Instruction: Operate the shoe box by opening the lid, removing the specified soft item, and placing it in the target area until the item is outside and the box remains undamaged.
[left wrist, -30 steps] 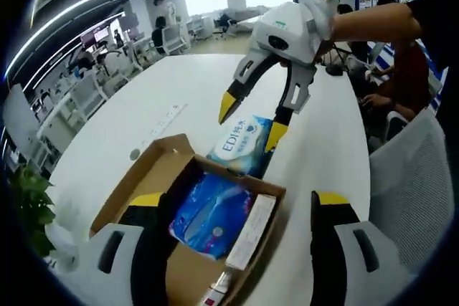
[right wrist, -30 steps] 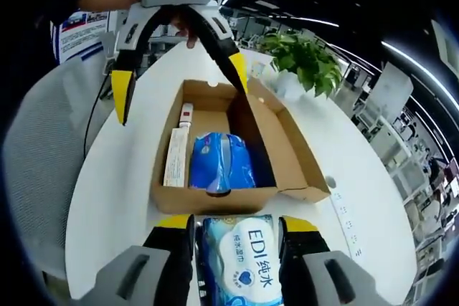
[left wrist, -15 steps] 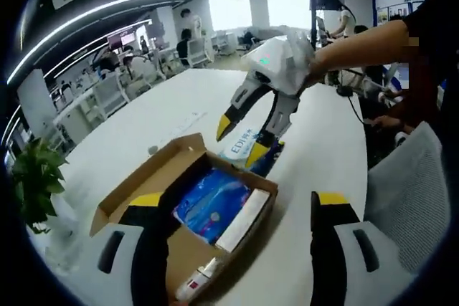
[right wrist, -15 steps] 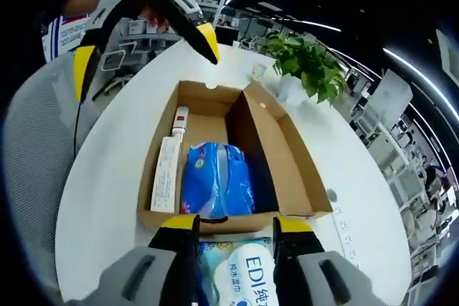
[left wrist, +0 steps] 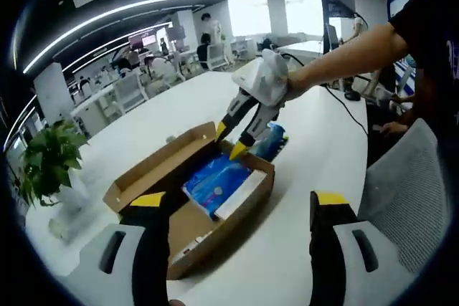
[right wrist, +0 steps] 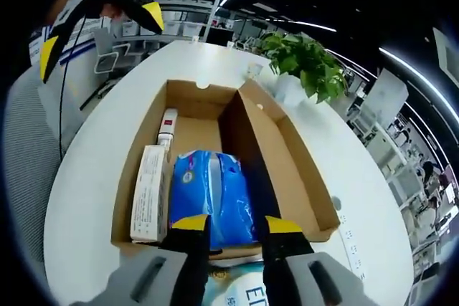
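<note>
Right gripper (right wrist: pixel 227 228), yellow-tipped jaws: clamped on a white soft wipes pack with blue "ED" lettering (right wrist: pixel 240 293), low between the jaws. In the left gripper view the same gripper (left wrist: pixel 231 139) sits at the far end of the open brown cardboard shoe box (left wrist: pixel 147 177), and the pack (left wrist: pixel 271 141) shows just beyond the box on the white round table (left wrist: pixel 301 241). Whether the pack touches the table cannot be told.

Left gripper (left wrist: pixel 237 213): jaws spread wide, nothing between them; seen from the right gripper view (right wrist: pixel 97 23) raised beyond the box (right wrist: pixel 287 170).

Box contents: blue plastic-wrapped soft packet (right wrist: pixel 208 188), white slim carton (right wrist: pixel 148 193), small red-and-white tube (right wrist: pixel 167 121). Lid flap folded out. Green potted plant (right wrist: pixel 305 62) stands near.
</note>
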### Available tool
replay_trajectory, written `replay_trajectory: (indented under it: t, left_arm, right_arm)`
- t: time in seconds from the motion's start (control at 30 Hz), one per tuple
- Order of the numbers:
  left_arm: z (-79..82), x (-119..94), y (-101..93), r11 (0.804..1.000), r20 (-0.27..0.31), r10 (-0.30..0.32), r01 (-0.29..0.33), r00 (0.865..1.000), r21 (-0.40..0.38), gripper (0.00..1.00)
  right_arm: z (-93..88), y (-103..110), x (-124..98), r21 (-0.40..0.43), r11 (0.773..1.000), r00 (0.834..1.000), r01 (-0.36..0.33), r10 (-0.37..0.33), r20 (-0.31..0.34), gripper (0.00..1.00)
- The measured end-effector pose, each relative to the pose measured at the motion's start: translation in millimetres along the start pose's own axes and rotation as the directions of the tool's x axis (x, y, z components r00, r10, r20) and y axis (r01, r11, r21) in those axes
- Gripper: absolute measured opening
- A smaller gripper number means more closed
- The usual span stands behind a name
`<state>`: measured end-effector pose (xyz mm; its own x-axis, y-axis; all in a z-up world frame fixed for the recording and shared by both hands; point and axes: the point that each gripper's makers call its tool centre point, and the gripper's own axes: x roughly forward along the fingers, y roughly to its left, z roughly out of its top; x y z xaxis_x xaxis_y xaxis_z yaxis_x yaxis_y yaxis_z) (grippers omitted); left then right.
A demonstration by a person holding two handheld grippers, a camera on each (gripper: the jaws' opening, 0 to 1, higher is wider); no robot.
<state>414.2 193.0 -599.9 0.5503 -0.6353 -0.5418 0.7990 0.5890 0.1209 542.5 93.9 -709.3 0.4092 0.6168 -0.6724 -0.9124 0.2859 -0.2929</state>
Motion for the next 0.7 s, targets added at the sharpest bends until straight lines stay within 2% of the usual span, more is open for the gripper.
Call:
replay_trajectory:
  t: [0.1,0.17,0.4,0.57,0.7]
  left_arm:
    - [-4.1,-9,2.4,0.999,0.011,0.042,-0.042,0.999,-0.012,0.80]
    - [-7.4,-18,5.2,0.995,0.024,0.099,-0.099,0.995,-0.020,0.79]
    - [-26.7,-39,-7.0,0.985,0.029,0.155,-0.152,0.988,-0.077,0.78]
    - [-36.9,-53,-11.5,0.969,0.049,0.208,-0.199,0.977,-0.147,0.78]
    - [-49.3,-62,-13.7,0.954,0.048,0.271,-0.262,0.961,-0.145,0.78]
  right_arm:
    - [2.9,1,7,0.006,1.000,1.000,0.008,-0.008,0.003,0.21]
    - [4.1,2,12,0.007,1.000,1.000,0.011,-0.011,0.002,0.18]
    - [6.1,5,30,0.002,1.000,0.999,0.031,-0.031,-0.009,0.10]
    - [10.4,9,40,0.001,0.999,0.999,0.040,-0.040,-0.009,0.08]
    - [8.4,6,50,0.006,0.998,0.998,0.065,-0.065,-0.024,0.08]
